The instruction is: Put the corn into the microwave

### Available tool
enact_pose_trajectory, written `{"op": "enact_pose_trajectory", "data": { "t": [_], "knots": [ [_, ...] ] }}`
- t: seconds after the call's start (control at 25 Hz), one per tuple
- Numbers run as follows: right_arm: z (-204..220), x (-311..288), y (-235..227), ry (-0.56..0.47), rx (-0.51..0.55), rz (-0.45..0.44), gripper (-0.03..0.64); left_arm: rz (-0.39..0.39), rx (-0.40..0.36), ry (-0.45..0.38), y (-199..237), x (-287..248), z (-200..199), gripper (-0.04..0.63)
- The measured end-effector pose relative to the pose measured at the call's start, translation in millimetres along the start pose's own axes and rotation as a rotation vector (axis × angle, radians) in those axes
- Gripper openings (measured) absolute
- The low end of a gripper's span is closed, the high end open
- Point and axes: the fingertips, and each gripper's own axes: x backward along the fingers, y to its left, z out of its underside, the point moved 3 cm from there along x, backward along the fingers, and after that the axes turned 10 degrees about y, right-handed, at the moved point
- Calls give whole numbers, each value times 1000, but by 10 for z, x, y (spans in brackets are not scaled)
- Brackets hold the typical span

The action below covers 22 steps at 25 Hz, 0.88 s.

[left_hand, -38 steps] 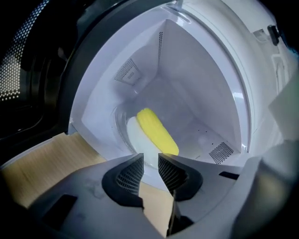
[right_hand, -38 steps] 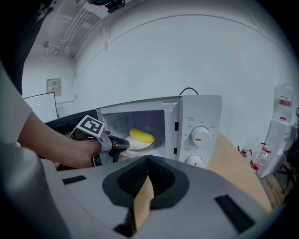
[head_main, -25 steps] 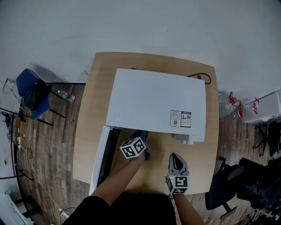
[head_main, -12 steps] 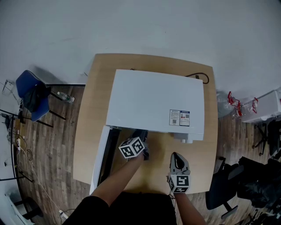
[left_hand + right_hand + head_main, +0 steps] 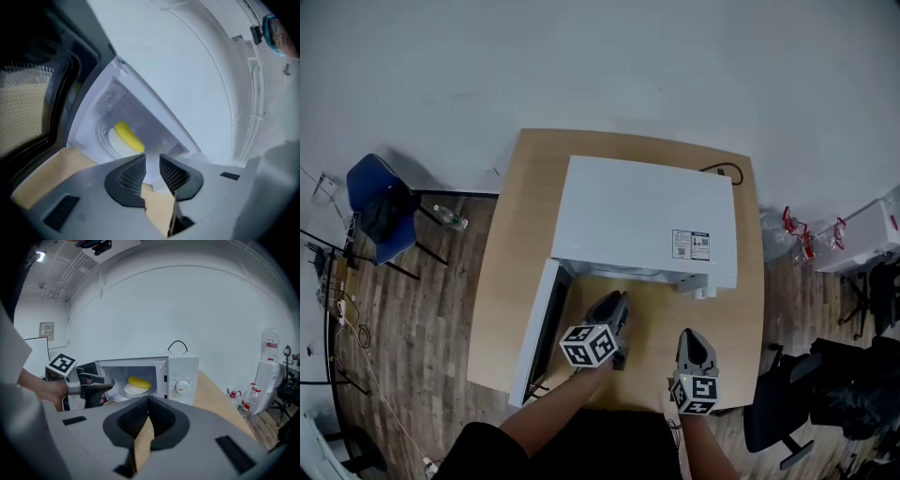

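Note:
The yellow corn [image 5: 129,136] lies on a white plate [image 5: 117,143] inside the white microwave [image 5: 647,220]. The right gripper view also shows the corn [image 5: 139,381] through the open cavity. The microwave door [image 5: 536,330] stands open to the left. My left gripper [image 5: 617,305] hovers just outside the opening, pointing in. Its jaws stand slightly apart, and nothing is between its fingertips [image 5: 136,168]. To the right, in front of the control panel [image 5: 183,380], my right gripper [image 5: 694,339] is shut and empty.
The wooden table [image 5: 511,244] carries only the microwave, whose black cable [image 5: 724,170] curls at its back right. On the floor are a blue chair [image 5: 380,202], a bottle [image 5: 450,217], red-capped bottles [image 5: 802,230] and a black office chair [image 5: 778,408].
My left gripper has drawn back out of the microwave opening toward me and risen. The right gripper lifted slightly. The corn stays on the plate.

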Motion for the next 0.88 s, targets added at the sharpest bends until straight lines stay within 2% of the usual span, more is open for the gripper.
{"op": "enact_pose_trajectory", "data": {
  "t": [0.28,0.56,0.72,0.8,0.88],
  "knots": [
    [-145,540,212,-59,10,5,60,88,-79,-54,-522,871,28,57],
    [-182,1041,575,-85,33,-8,59,188,-96,-91,-782,1477,167,24],
    [-154,1226,801,-85,-53,-55,60,171,-227,-65,-875,1725,211,18],
    [-206,1269,940,-94,-32,-83,60,145,-285,-74,-904,1855,198,18],
    [-301,1291,1037,-115,5,-103,59,115,-310,-86,-919,1958,177,18]
  ]
}}
